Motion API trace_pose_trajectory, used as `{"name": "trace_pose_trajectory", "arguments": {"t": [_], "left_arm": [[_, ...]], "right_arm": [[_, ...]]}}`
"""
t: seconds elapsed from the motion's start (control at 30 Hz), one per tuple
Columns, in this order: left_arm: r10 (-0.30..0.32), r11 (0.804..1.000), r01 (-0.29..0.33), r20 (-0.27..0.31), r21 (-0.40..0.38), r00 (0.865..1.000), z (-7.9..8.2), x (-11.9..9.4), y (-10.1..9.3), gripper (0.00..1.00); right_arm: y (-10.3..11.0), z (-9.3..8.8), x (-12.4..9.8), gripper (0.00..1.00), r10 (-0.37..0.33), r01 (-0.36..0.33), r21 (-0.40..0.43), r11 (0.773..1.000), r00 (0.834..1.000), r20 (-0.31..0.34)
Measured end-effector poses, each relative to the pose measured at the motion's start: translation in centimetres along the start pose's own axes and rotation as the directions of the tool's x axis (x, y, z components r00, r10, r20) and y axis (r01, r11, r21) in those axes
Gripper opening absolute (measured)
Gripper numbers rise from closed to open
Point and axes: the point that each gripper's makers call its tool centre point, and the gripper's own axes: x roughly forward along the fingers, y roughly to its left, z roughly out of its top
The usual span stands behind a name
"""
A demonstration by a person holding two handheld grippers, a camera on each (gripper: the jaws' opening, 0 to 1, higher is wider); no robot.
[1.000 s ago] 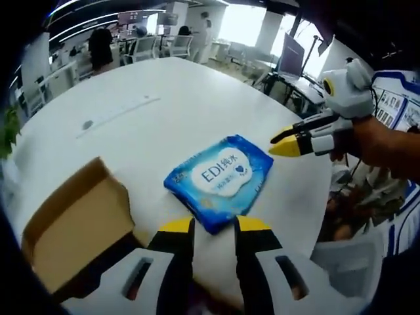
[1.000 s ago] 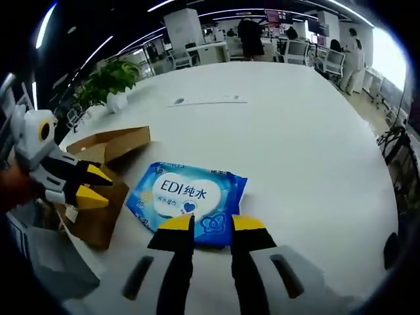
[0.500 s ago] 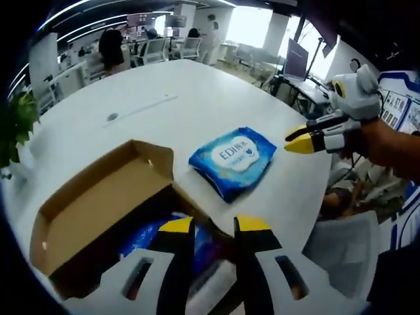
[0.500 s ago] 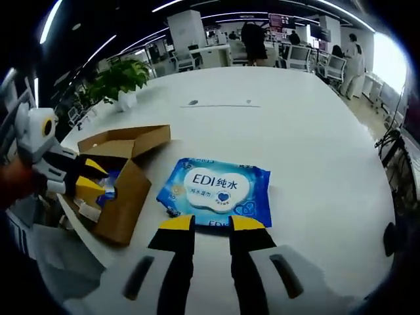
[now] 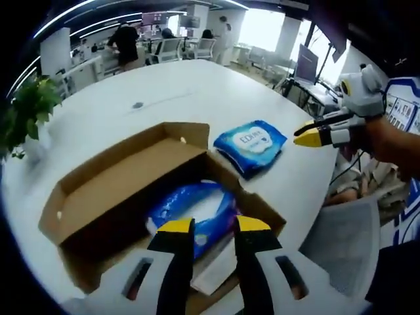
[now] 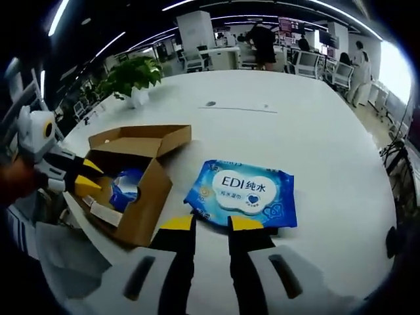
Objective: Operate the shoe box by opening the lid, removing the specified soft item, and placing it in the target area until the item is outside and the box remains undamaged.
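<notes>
From the left gripper view I see the shoe box standing open on the white desk, its cardboard lid folded back away from me. Inside lies a blue soft pack on a pale sheet at the near end of the box. A second blue wipes pack, printed with a white label, lies flat on the desk outside the box, just beside its far right corner and apart from it.

The left gripper hangs above the near end of the box, over the pack inside. Its yellow-tipped jaws stand a narrow gap apart and hold nothing; I cannot tell whether they touch the pack below.

In the right gripper view the right gripper sits just short of the near edge of the wipes pack on the desk. Its jaws are likewise slightly parted and empty, not touching the pack. The box lies to the left of that pack, with the blue pack visible inside and the left gripper at its near side. A potted plant stands near the desk's far left edge.
</notes>
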Motion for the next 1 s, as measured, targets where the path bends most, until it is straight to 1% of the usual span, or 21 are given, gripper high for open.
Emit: {"name": "trace_pose_trajectory", "arguments": {"t": [0.07, 0.17, 0.3, 0.43, 0.53, 0.63, 0.67, 0.7, 0.77, 0.9, 0.93, 1.0], "left_arm": [[0.016, 1.000, -0.016, -0.006, -0.012, 1.000, -0.7, -0.2, 0.7, 0.21], [0.042, 0.998, -0.043, -0.025, -0.053, 0.999, -2.0, -0.2, 2.2, 0.21], [0.075, 0.993, -0.077, -0.033, -0.094, 0.997, -2.9, -0.2, 4.0, 0.20], [0.091, 0.986, -0.096, -0.043, -0.134, 0.995, -3.0, 0.2, 5.4, 0.19], [0.110, 0.984, -0.115, -0.041, -0.134, 0.993, -2.7, 0.6, 6.2, 0.19], [0.124, 0.980, -0.128, -0.036, -0.150, 0.992, -2.4, 1.3, 7.1, 0.21], [0.123, 0.977, -0.128, -0.037, -0.171, 0.992, -2.3, 1.6, 7.3, 0.22], [0.117, 0.975, -0.120, -0.030, -0.188, 0.993, -2.1, 1.8, 7.3, 0.23], [0.120, 0.976, -0.124, -0.031, -0.179, 0.992, -1.8, 2.4, 7.3, 0.24], [0.123, 0.976, -0.132, -0.059, -0.172, 0.991, -2.1, 3.6, 7.5, 0.23], [0.121, 0.975, -0.132, -0.068, -0.178, 0.990, -2.2, 3.9, 7.5, 0.23], [0.130, 0.975, -0.141, -0.075, -0.174, 0.989, -2.4, 4.3, 7.7, 0.23]], "right_arm": [[0.3, -0.1, 0.1, 0.17, 0.004, -0.004, -0.006, 1.000, 1.000, -0.008], [1.0, -0.1, 0.2, 0.17, 0.011, -0.011, -0.013, 1.000, 1.000, -0.010], [1.6, 0.2, 0.4, 0.17, 0.019, -0.019, -0.018, 1.000, 1.000, -0.009], [2.0, 0.1, 0.5, 0.17, 0.024, -0.024, -0.030, 0.999, 1.000, -0.017], [2.4, -0.1, 0.7, 0.16, 0.028, -0.030, -0.046, 0.999, 0.999, -0.029], [2.8, -0.2, 0.8, 0.16, 0.035, -0.037, -0.053, 0.998, 0.999, -0.035], [2.9, -0.2, 0.9, 0.16, 0.037, -0.039, -0.054, 0.998, 0.999, -0.037], [3.0, -0.1, 0.9, 0.16, 0.039, -0.041, -0.056, 0.998, 0.999, -0.038], [3.1, -0.1, 0.9, 0.16, 0.040, -0.042, -0.060, 0.997, 0.998, -0.039], [3.2, 0.2, 0.9, 0.16, 0.045, -0.047, -0.063, 0.997, 0.998, -0.038], [3.2, 0.4, 0.9, 0.16, 0.048, -0.049, -0.059, 0.997, 0.998, -0.029], [3.2, 0.5, 0.9, 0.14, 0.052, -0.054, -0.060, 0.997, 0.998, -0.028]]}}
